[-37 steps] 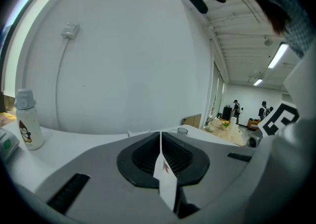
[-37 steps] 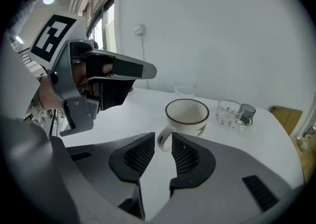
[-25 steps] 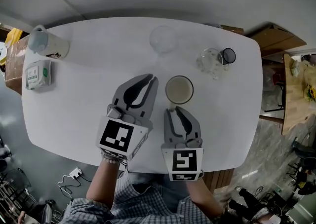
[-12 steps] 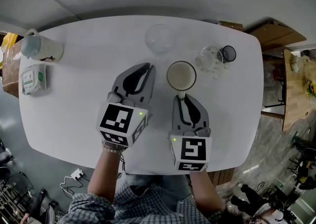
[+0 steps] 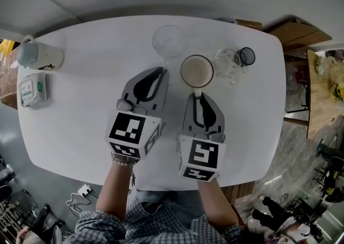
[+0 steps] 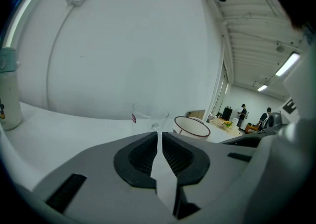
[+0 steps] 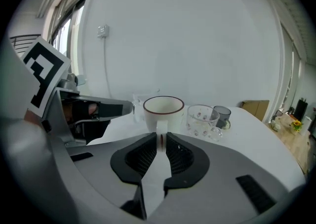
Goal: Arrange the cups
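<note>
The right gripper (image 7: 160, 141) is clamped on the handle of a white mug (image 7: 163, 107), which stands just beyond its tips; whether the mug rests on the table (image 5: 80, 103) is hard to tell. Beside it, the left gripper (image 6: 159, 136) is closed on nothing, a clear glass (image 6: 149, 118) just ahead. Right of the mug sit a dimpled glass cup (image 7: 202, 119) and a small dark cup (image 7: 222, 115). This looks like the placing step: the next move is probably to line the mug up, then release.

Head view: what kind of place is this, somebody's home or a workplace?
Probably a workplace, an open office or lab hall, not a home. Beside the white table sit cardboard boxes, and the left gripper view shows ceiling strip lights and people standing far off.
</note>
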Demonstrator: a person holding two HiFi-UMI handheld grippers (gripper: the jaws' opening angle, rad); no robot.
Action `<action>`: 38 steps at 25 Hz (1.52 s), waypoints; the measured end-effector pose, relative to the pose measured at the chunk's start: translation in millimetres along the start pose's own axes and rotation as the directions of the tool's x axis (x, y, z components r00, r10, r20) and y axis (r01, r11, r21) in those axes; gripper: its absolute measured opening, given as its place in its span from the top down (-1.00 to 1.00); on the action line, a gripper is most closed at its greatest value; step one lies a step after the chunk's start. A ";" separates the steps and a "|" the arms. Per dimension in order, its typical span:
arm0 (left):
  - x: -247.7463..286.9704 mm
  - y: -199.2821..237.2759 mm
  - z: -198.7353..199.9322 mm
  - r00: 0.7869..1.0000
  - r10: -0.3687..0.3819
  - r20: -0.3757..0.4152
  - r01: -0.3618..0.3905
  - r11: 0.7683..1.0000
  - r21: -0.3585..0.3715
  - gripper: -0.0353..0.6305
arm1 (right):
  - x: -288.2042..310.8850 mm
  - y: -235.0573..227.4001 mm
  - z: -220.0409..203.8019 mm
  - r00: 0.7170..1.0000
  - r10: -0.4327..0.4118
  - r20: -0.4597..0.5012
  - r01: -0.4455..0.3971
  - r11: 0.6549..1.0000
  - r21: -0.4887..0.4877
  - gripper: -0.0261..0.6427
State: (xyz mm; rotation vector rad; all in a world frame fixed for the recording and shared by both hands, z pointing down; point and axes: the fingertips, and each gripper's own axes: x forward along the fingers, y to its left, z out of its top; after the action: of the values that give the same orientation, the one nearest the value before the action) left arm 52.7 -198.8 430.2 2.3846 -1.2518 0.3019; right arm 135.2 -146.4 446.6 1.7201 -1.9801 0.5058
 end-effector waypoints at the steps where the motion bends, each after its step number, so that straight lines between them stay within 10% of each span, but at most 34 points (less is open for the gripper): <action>1: 0.2 -0.3 0.1 1.000 0.001 0.000 -0.001 1.000 -0.002 0.85 | 2.2 -1.9 -0.1 1.000 -0.011 -0.004 0.011 1.000 0.008 0.72; 25: 1.8 -7.0 -0.2 1.000 -0.025 -0.013 0.025 1.000 -0.001 0.85 | 43.3 -10.5 28.1 0.999 -0.033 0.030 0.029 0.993 0.118 0.72; 33: 0.0 -10.8 0.3 1.000 -0.027 -0.015 0.027 1.000 0.011 0.85 | 22.6 0.3 28.8 0.986 0.151 0.068 -0.151 0.989 -0.001 0.67; 38: -4.6 -14.8 6.3 1.000 -0.021 -0.001 0.021 1.000 0.015 0.85 | 0.0 -49.1 19.1 0.994 0.087 0.062 -0.076 0.984 -0.159 0.67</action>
State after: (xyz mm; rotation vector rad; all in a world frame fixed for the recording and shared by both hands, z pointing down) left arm 62.2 -191.0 418.9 2.4086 -1.2271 0.3074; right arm 181.7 -164.2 429.5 1.5853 -2.0858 0.3134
